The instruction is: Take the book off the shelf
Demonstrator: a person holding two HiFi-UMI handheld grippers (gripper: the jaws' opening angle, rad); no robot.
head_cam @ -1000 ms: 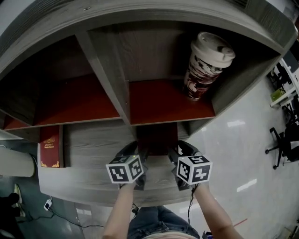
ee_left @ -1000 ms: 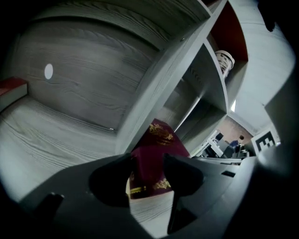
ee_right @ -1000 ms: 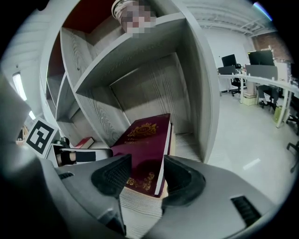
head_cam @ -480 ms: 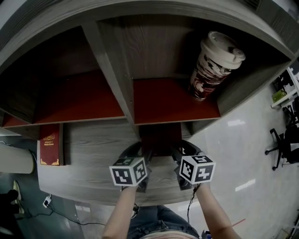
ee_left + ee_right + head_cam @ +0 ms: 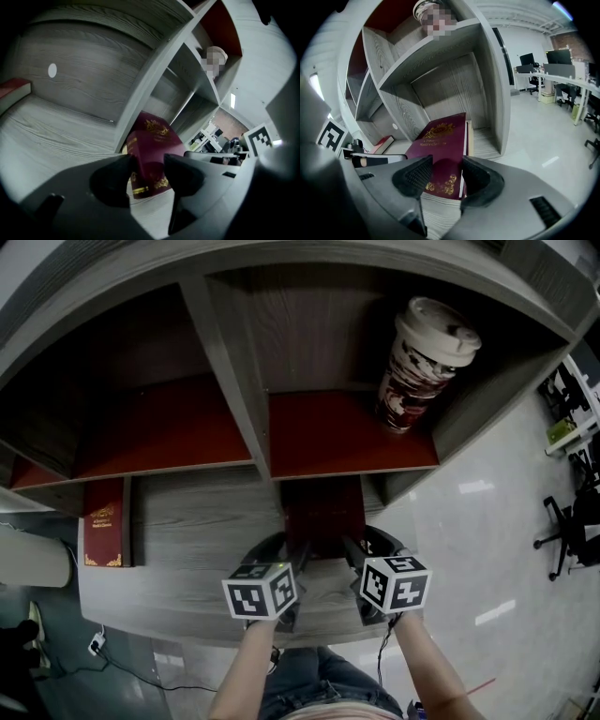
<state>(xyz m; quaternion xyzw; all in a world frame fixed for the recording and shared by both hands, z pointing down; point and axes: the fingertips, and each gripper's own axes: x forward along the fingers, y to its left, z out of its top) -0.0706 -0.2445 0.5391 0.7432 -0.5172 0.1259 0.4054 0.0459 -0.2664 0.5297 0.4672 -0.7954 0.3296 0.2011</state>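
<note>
Moved: both tongs sit a little nearer the person than a second ago. The book (image 5: 323, 512) has slid out with them, so more of its maroon cover shows in front of the red-floored compartment.
Forearms (image 5: 239, 671): bare, reaching forward from the bottom of the head view, one behind each marker cube.
Left tongs (image 5: 289, 561): the jaws are part-way closed (image 5: 149, 164), with the near spine corner of the book (image 5: 152, 140) clamped in the gap between them.
Right tongs (image 5: 361, 557): the jaws are drawn in the same way (image 5: 446, 171). The near end of the book (image 5: 440, 136) fills the gap, with the page edge against the right-hand jaw.
Book: it lies cover up with gilt ornament showing, on the grey lower board of the shelf (image 5: 197, 521). Its near end is held between the two tongs, and its far end is back in the lower right compartment.
Second book (image 5: 103, 535): red and flat on the same board, well apart to the left and touched by neither tongs.
Divider (image 5: 234, 381): a grey upright that splits the red-floored level into two bays.
Cup (image 5: 422, 362): lidded and patterned, it stands in the right bay above and behind the book.
Room: a pale glossy floor (image 5: 487, 521) lies to the right, with an office chair (image 5: 562, 531) on it and desks (image 5: 562, 79) beyond.
</note>
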